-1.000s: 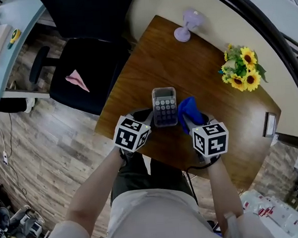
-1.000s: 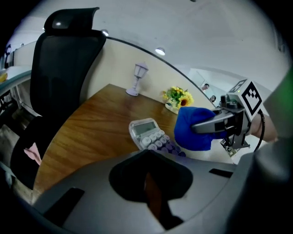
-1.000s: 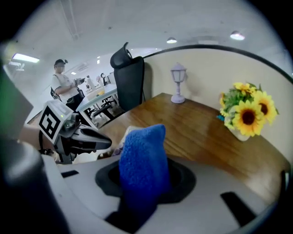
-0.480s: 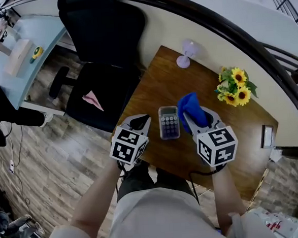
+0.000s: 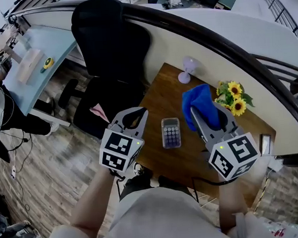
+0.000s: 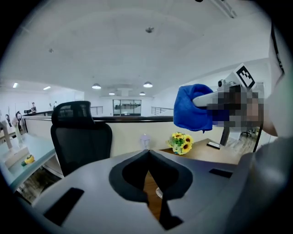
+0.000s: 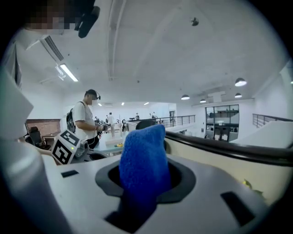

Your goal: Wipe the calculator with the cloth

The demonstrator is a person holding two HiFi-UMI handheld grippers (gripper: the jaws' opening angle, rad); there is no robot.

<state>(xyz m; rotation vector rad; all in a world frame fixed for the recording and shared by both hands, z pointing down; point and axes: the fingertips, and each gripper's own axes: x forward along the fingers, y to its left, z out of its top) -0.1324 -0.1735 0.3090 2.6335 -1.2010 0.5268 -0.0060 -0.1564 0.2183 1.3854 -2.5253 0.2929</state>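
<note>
Now your right gripper (image 5: 206,118) is clamped on the blue cloth (image 5: 198,100) up in the air, your left gripper (image 6: 147,153) is closed on nothing, and the calculator (image 5: 171,132) lies on the table (image 5: 163,97) between them, apart from the cloth, so I judge the wiping is left to do.

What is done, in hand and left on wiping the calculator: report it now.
Done: the cloth is clamped between the jaws of the right gripper. In hand: both grippers hang above the table, the left gripper shut and empty, the cloth off the calculator. Left: bring the cloth down onto the calculator and wipe; whether it was wiped already cannot be told.
</note>
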